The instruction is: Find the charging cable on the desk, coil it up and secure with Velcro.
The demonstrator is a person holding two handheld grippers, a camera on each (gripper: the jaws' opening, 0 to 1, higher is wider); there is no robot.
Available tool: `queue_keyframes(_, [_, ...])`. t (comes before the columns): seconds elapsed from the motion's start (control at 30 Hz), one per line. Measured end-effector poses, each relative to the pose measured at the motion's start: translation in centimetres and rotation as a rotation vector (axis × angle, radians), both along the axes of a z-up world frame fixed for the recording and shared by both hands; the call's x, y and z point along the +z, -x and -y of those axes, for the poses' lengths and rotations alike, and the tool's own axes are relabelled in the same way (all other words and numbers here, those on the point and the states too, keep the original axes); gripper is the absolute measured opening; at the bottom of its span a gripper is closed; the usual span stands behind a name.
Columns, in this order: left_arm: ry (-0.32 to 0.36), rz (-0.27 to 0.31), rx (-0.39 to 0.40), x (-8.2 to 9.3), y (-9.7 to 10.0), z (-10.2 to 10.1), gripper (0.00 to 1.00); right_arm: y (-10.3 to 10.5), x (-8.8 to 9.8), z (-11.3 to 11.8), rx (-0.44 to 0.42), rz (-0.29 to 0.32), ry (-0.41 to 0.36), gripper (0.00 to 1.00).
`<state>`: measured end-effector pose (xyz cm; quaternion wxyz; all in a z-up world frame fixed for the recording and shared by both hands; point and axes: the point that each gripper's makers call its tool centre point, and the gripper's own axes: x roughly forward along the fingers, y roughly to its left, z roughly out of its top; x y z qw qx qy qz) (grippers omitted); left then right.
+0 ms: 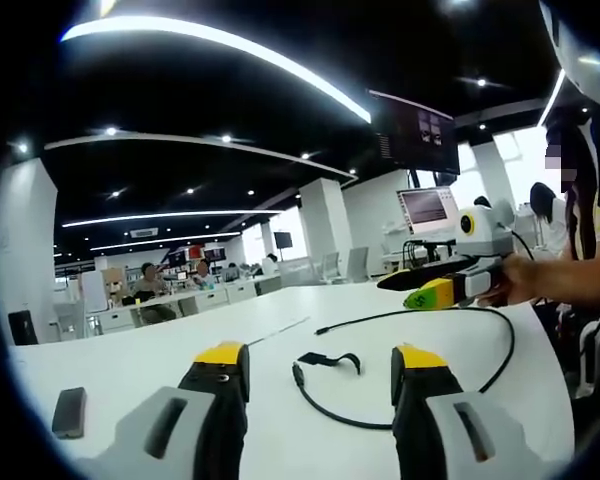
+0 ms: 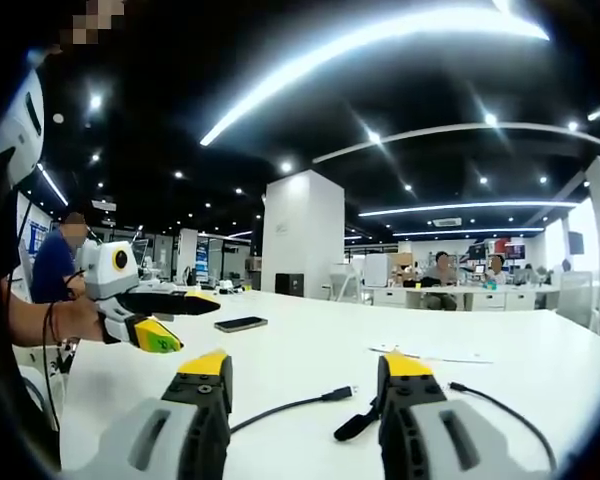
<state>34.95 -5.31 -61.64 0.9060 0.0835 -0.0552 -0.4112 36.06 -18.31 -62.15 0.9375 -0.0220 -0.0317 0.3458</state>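
Both tongs hover over the white surface (image 1: 280, 400) with jaws apart and empty: the left tongs (image 1: 320, 375) at the bottom of the left gripper view, the right tongs (image 2: 305, 385) at the bottom of the right gripper view. The cable (image 1: 480, 375) lies loose in an open loop at lower centre-right of the left gripper view, its Velcro strap (image 1: 330, 358) curled near one plug. The likely trouble: the thin, springy cable slips from a pinch or uncoils mid-wrap, and the strap sticks to itself. A phone (image 2: 241, 324) lies well apart.
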Motion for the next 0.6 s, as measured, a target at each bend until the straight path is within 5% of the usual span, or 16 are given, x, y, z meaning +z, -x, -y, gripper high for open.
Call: queue_keyframes(0.6, [-0.009,0.002,0.003,-0.47,-0.09,-0.4,0.57,-0.37,-0.54,-0.92,0.014,-0.014,0.021,0.59])
